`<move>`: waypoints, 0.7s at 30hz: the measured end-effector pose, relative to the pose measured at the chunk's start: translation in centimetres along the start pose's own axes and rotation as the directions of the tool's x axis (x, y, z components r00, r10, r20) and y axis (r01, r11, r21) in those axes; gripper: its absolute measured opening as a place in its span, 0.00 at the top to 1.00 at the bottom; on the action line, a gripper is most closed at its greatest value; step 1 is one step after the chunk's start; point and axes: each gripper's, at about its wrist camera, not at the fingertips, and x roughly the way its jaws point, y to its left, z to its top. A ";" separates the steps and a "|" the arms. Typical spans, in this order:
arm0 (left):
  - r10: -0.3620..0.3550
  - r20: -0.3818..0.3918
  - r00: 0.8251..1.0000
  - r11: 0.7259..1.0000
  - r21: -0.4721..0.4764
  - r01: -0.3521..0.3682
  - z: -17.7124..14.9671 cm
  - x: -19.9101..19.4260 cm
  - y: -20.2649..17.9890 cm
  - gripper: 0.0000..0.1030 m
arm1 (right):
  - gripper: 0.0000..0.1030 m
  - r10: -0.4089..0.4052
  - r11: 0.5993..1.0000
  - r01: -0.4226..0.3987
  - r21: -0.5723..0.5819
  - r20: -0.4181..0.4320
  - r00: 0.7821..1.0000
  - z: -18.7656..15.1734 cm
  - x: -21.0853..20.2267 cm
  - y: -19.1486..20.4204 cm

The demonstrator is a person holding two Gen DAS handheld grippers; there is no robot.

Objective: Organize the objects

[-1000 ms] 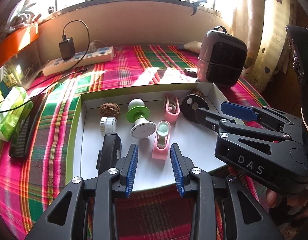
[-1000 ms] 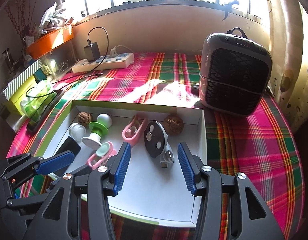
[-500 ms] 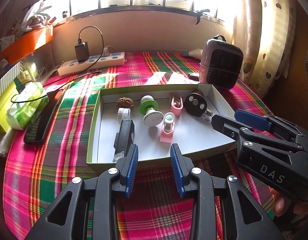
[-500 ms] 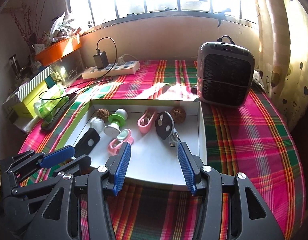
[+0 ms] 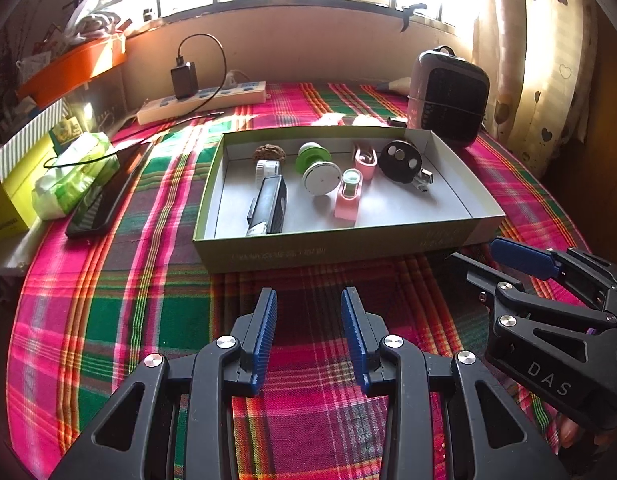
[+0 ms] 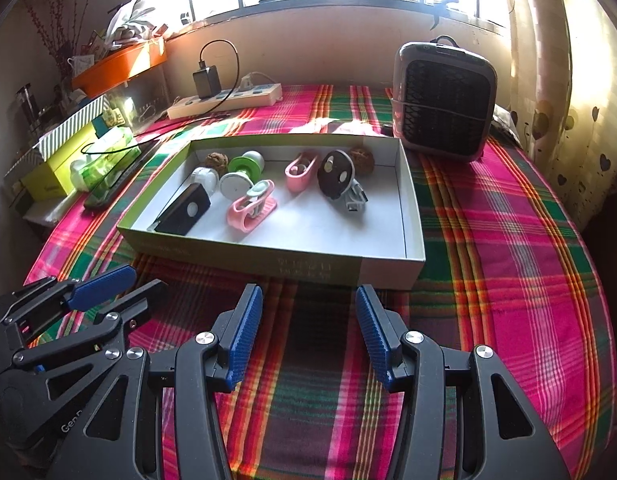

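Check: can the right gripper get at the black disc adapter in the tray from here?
Probably yes. The right gripper is open and empty in front of the tray; the black disc adapter lies uncovered, only the low near wall between. The pink clip sits close, so jaw clearance is tight.

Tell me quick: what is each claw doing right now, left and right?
Left claw: open, holding nothing, over the cloth in front of the box.
Right claw: open, holding nothing, also in front of the box.

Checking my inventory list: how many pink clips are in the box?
2. One pink clip lies toward the back of the box, left of the black disc. The other pink clip lies nearer the front, right of the black rectangular device. None seem hidden.
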 end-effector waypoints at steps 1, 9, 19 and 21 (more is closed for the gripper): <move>0.001 -0.006 1.000 1.000 -0.006 -0.001 -0.3 0.1 0.1 0.69 | 0.51 -0.005 1.000 0.005 -0.001 -0.010 1.000 -0.3 0.1 0.0; 0.009 -0.028 1.000 1.000 -0.024 -0.010 -1.9 -0.1 -0.2 0.69 | 0.51 -0.028 0.999 0.027 -0.024 -0.054 0.998 -2.3 0.1 0.3; 0.026 -0.029 0.999 1.000 -0.004 -0.026 -2.8 0.0 -1.1 0.68 | 0.46 -0.064 0.998 0.063 -0.019 -0.044 0.997 -3.1 -0.2 0.1; 0.034 -0.028 0.999 0.999 0.006 -0.034 -2.8 0.0 -1.3 0.67 | 0.46 -0.064 0.998 0.063 -0.019 -0.044 0.997 -3.1 -0.2 0.1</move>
